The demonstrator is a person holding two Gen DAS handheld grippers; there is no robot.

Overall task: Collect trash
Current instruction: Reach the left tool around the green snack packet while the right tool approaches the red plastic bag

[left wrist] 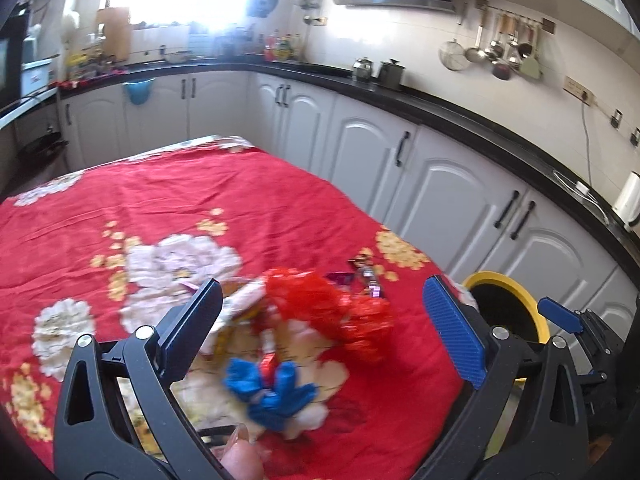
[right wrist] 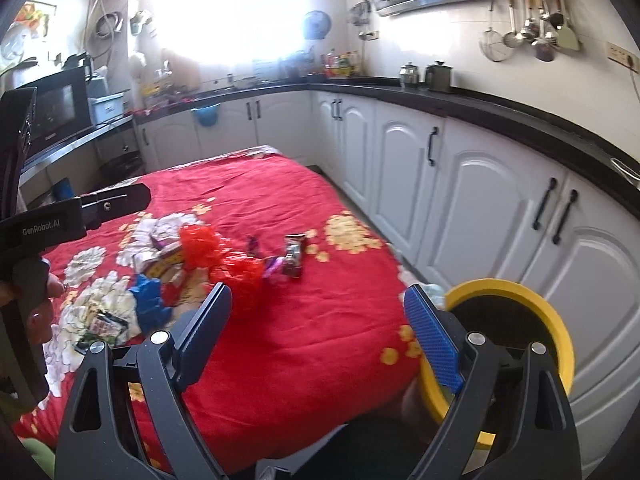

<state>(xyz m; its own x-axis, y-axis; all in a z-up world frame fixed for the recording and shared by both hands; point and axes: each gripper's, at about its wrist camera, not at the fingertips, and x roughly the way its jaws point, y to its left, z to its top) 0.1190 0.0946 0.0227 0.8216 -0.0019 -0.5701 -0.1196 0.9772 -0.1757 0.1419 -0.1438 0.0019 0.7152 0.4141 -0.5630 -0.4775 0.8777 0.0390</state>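
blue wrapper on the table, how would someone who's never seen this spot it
Find the table's red flowered cloth. The trash lies in a loose pile on its left half; the blue wrapper is at the pile's near end, just this side of the red wrappers. It is the only blue scrap there.

Trash [right wrist: 208, 268] scattered in a loose cluster on the red floral tablecloth, toward the near half of the table. Included:
- crumpled red plastic netting [left wrist: 320, 304] in two bunched lumps, touching each other at the cluster's middle;
- crumpled blue wrapper [left wrist: 272, 388], lying nearest the camera in the left wrist view, just beside the netting;
- flattened white and yellow printed packet [right wrist: 164, 260], partly under the netting;
- small dark snack wrapper [right wrist: 294, 256], standing slightly apart on the side toward the cabinets;
- purple foil wrapper [right wrist: 272, 268], just beside it;
- flat dark printed packet [right wrist: 104, 326], near the table's left edge.

Yellow-rimmed bin [right wrist: 508, 288] with dark interior, upright, off the table's right corner.
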